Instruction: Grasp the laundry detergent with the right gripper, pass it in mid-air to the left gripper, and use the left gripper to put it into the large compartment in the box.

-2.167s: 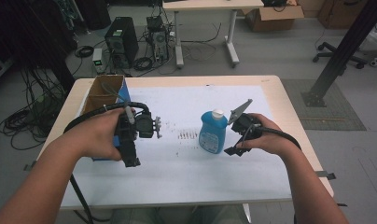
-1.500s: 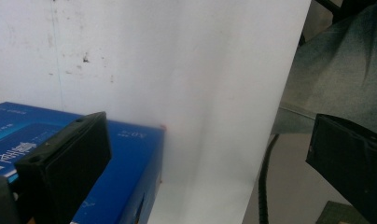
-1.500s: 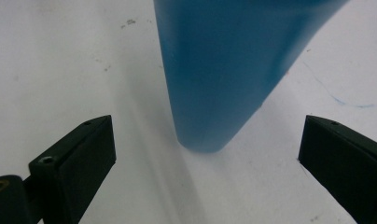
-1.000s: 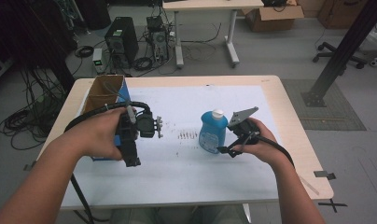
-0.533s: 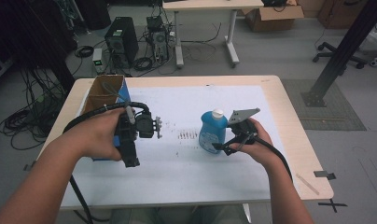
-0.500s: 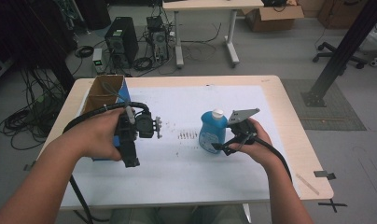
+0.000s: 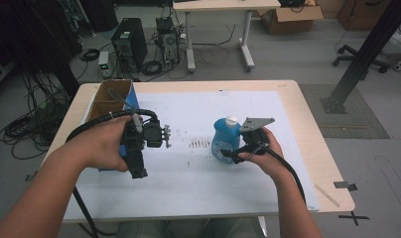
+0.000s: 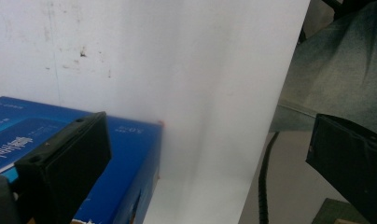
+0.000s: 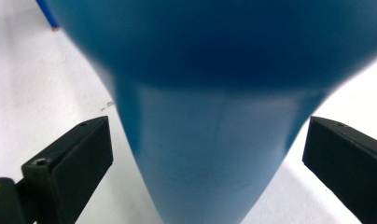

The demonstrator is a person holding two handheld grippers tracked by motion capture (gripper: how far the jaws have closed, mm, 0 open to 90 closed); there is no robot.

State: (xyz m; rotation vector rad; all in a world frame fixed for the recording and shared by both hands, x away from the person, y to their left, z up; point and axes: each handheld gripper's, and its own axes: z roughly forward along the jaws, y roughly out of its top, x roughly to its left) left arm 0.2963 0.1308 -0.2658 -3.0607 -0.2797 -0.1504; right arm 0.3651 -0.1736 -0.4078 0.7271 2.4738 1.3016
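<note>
The blue detergent bottle (image 7: 226, 141) stands upright mid-table on the white sheet (image 7: 203, 178); the right gripper (image 9: 207, 158) brackets it, jaws apart. Closing off-centre could tip it. The left gripper (image 8: 210, 163) gapes by the blue box (image 8: 32, 135)

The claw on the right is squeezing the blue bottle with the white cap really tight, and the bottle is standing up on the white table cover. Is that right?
Not quite. The right gripper is not squeezing yet: in the right gripper view its open jaws sit on either side of the blue plastic bottle with the white cap, with gaps showing. The bottle does stand upright on the white table cover.
</note>
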